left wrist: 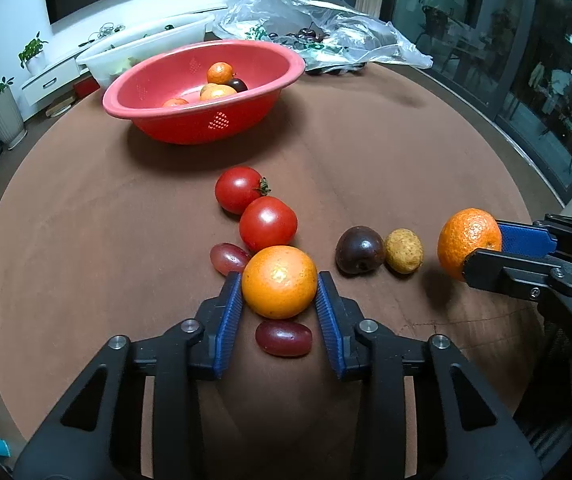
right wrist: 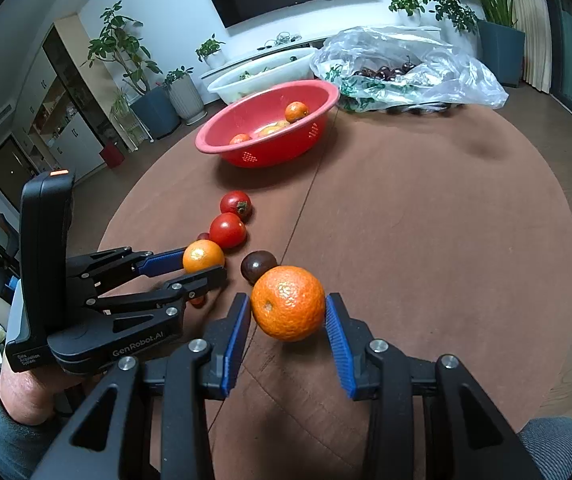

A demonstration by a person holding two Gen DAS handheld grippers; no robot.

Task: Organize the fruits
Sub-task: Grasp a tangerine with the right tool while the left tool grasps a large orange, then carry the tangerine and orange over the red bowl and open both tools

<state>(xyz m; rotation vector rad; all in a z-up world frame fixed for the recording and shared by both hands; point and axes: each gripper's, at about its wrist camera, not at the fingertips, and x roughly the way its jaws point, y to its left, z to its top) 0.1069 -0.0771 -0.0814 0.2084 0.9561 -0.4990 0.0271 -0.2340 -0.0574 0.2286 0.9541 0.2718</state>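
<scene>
On the brown table point(left wrist: 126, 240), each claw grips a round orange: left claw point(left wrist: 279, 292), right claw point(right wrist: 288, 312).

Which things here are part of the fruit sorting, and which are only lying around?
Part of the job: red basin, orange in left gripper, mandarin in right gripper, two tomatoes, grapes, dark plum.

Lying about: plastic bag, white tub.

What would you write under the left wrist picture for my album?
Left tool squeezes an orange on the brown table, beside tomatoes and grapes, red bowl waiting behind.
</scene>
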